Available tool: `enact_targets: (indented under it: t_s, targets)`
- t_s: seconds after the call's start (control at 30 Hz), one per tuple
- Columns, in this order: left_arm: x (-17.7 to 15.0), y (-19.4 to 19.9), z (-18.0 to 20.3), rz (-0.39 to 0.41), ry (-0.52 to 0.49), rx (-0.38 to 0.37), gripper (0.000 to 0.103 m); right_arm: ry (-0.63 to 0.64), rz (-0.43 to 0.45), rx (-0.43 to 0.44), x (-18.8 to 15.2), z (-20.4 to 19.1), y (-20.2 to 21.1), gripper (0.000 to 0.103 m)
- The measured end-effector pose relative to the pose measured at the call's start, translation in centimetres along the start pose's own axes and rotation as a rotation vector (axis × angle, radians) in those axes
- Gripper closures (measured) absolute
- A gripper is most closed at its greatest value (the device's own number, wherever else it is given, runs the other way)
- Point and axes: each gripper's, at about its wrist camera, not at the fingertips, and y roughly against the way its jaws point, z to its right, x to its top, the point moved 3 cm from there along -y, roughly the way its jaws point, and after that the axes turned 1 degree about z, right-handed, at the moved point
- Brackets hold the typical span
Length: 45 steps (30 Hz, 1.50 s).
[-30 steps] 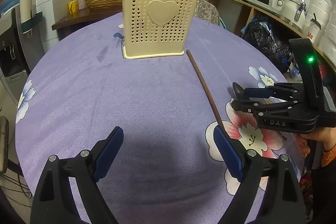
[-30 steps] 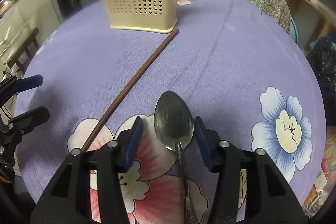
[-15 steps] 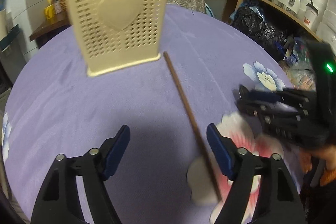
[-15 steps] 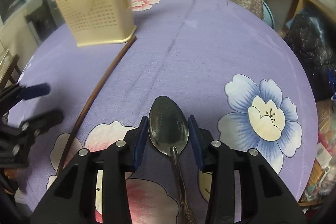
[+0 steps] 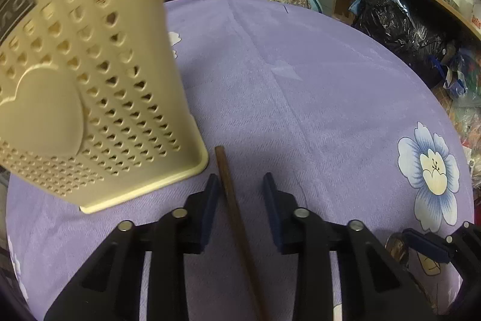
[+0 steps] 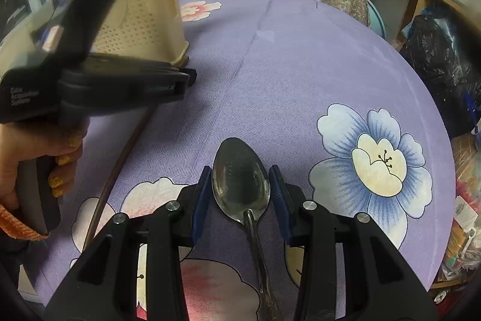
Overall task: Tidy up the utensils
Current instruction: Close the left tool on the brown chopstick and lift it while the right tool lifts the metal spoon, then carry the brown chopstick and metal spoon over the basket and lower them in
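The left wrist view is filled on its left side by a cream perforated utensil holder with a raised heart on its face, seen standing on the purple flowered tabletop. Just beside the holder's lower right corner the end of a brown wooden chopstick is seen, lying flat on the cloth and running back between the blue pads of the left gripper. The jaws of that gripper are closing around the chopstick; a gap is still visible on the right side of the stick, and on the left it cannot be told whether the pad touches. In the right wrist view a metal spoon is seen lying bowl-up on the tabletop, its bowl framed by the blue pads of the right gripper and its handle running back beneath the tool. The jaws are set narrowly at either edge of the bowl, and whether the pads press on it cannot be told. At the left of this view the left gripper is held by a hand with yellow-painted nails, with the utensil holder behind it and the chopstick passing beneath it.
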Motion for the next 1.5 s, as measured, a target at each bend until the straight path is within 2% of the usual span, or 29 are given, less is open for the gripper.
enact_targets:
  t_s: [0.03, 0.1, 0.23, 0.3, 0.43, 0.6, 0.73, 0.87, 1.03, 1.17, 1.3, 1.37, 1.5]
  targets:
    - [0.2, -0.1, 0.0, -0.002, 0.0, 0.002, 0.085, 0.001, 0.001, -0.001, -0.1, 0.0, 0.0, 0.064]
    - [0.5, -0.3, 0.1, -0.006, -0.004, 0.023, 0.093, -0.001, 0.003, -0.001, -0.1, 0.0, 0.0, 0.064]
    - [0.5, -0.2, 0.0, -0.002, 0.012, 0.022, 0.094, -0.017, 0.008, 0.01, 0.0, 0.2, 0.0, 0.064]
    - [0.4, 0.8, -0.2, 0.025, 0.024, 0.004, 0.095, -0.038, 0.021, 0.04, 0.1, 0.4, 0.2, 0.064]
    - [0.4, 5.0, -1.0, 0.129, 0.053, -0.036, 0.095, -0.073, 0.086, 0.093, 0.7, 0.5, 2.0, 0.064]
    - [-0.3, 14.3, -3.6, 0.338, 0.11, -0.096, 0.095, -0.079, 0.183, 0.167, 2.1, -0.3, 5.8, 0.064]
    - [-1.8, 20.2, -5.5, 0.473, 0.124, -0.086, 0.095, -0.051, 0.261, 0.209, 3.2, -1.7, 9.4, 0.064]
    - [-2.8, 22.9, -7.0, 0.545, 0.137, -0.058, 0.095, -0.039, 0.287, 0.239, 3.8, -3.0, 11.1, 0.064]
    - [-3.0, 22.6, -8.2, 0.541, 0.182, -0.079, 0.095, -0.027, 0.287, 0.245, 4.4, -4.5, 11.2, 0.064]
    - [-3.0, 24.3, -8.9, 0.579, 0.178, -0.066, 0.095, -0.006, 0.291, 0.26, 4.7, -5.4, 11.6, 0.064]
    - [-1.3, 26.2, -9.4, 0.616, 0.169, -0.069, 0.095, 0.017, 0.321, 0.283, 6.4, -5.8, 12.4, 0.064]
    - [0.3, 27.8, -9.6, 0.65, 0.16, -0.075, 0.095, 0.033, 0.352, 0.308, 8.3, -6.5, 13.3, 0.064]
    - [4.4, 31.2, -10.6, 0.747, 0.158, -0.052, 0.095, 0.076, 0.476, 0.303, 13.4, -7.7, 16.5, 0.064]
